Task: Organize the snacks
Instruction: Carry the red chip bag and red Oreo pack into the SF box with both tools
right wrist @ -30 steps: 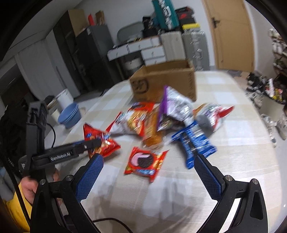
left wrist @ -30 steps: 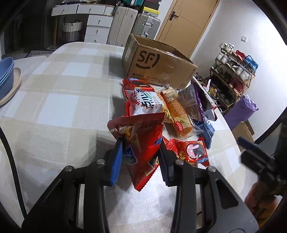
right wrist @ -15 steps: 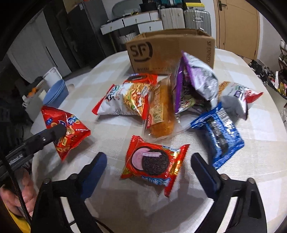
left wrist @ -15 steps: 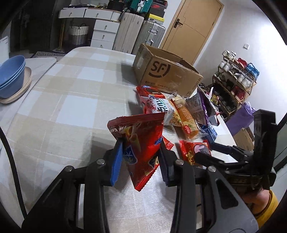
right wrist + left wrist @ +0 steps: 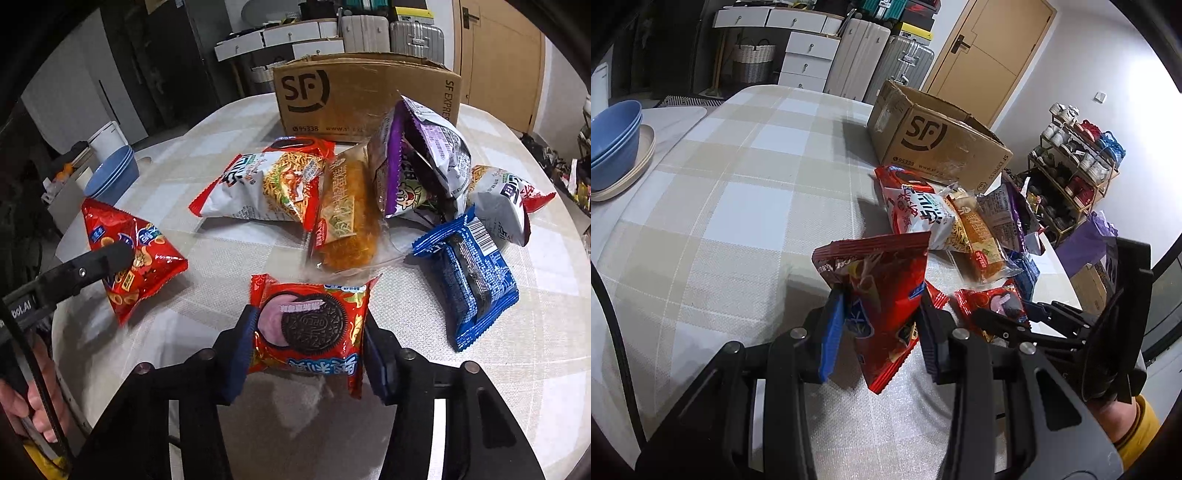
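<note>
My left gripper point(image 5: 881, 328) is shut on a red chip bag point(image 5: 882, 291) and holds it just above the checked tablecloth; the bag also shows in the right wrist view point(image 5: 136, 251). My right gripper point(image 5: 308, 343) is closed around a red Oreo pack point(image 5: 310, 328) lying on the table, its blue pads against both sides. Behind lie a noodle snack bag point(image 5: 266, 184), an orange pastry pack point(image 5: 343, 218), a purple bag point(image 5: 417, 162), a blue Oreo pack point(image 5: 469, 273) and a white-red bag point(image 5: 506, 199). An open SF cardboard box point(image 5: 365, 96) stands at the back.
Blue bowls point(image 5: 613, 144) are stacked on a side surface to the left. The round table's edge point(image 5: 576, 236) curves close on the right. A shoe rack point(image 5: 1071, 166), drawers and suitcases stand beyond the table.
My right gripper has moved down and forward onto the red Oreo pack and closed around it. My left gripper keeps holding the red chip bag, shifted slightly.
</note>
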`<state>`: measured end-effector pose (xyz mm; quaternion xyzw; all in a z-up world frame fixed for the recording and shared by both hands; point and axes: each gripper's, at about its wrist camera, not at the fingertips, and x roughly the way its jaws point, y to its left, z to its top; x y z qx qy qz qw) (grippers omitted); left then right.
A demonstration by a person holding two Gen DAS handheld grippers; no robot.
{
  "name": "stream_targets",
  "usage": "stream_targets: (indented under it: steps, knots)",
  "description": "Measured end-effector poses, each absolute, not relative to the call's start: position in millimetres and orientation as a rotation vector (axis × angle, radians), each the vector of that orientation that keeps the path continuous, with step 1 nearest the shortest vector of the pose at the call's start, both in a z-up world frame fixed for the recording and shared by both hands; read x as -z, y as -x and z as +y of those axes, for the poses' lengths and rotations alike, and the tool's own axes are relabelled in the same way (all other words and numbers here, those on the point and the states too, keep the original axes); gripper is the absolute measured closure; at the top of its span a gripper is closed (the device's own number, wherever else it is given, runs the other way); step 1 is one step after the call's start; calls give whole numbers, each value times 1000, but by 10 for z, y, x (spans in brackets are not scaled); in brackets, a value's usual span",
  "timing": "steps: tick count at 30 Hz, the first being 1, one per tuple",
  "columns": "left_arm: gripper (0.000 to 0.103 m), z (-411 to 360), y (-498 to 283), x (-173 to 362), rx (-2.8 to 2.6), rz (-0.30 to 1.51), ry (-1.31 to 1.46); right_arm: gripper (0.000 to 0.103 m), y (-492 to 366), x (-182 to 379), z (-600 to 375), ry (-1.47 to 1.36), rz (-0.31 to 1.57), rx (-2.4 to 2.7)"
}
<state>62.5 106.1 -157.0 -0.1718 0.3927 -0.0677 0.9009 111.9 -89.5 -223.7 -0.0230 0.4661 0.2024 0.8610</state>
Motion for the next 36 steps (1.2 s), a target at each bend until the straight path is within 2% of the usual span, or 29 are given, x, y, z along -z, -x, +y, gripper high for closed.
stream_targets:
  steps: [12,22,36]
  knots:
    - [69,953,-540,1396,133,783,307,54,-904,2160,-1130,-70,955,-519]
    - [69,783,-483,1179,155,777,273,54,-722,1824,-1284,-148,898,-599]
    - [69,752,-757,693,150,728,197,54,-923,860,-1520,-254,724,-687]
